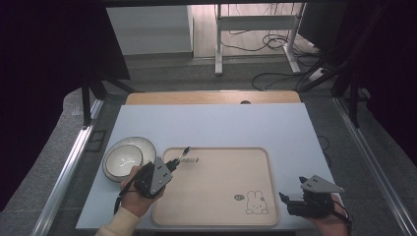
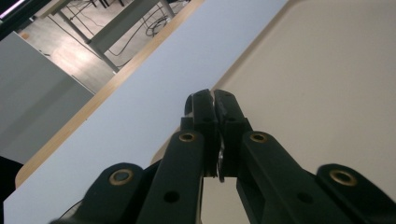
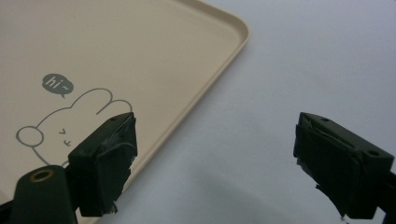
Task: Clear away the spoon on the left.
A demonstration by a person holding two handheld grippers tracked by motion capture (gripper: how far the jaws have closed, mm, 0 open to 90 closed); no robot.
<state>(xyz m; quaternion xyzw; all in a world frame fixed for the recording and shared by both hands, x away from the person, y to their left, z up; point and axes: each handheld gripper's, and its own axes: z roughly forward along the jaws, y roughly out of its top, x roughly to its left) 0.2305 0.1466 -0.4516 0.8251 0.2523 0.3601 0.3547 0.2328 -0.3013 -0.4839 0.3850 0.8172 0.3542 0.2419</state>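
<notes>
High view. White table across the middle, wooden strip along its far edge, grey floor beyond with a metal desk frame and loose cables at the top. Beige tray in the lower middle, rabbit drawing near its lower right corner. Left of the tray, just beside its rim, a plate with a pale bowl sitting in it. Left gripper over the tray's upper left corner, pointing up and right, with a thin dark stick poking out past the tips. Right gripper at the lower right, over bare table just off the tray's right rim, jaws spread wide, nothing between them.

Left gripper view. Tray on the right, table running diagonally up the middle, floor and desk legs at upper left. Left gripper pressed nearly closed, clamping a thin silvery strip low in the slit; cannot tell what kind of thing.

Right gripper view. Tray at upper left, rabbit drawing and a "hi" bubble above the left jaw. Right gripper wide apart and empty, left jaw over the tray rim, right jaw over table.
</notes>
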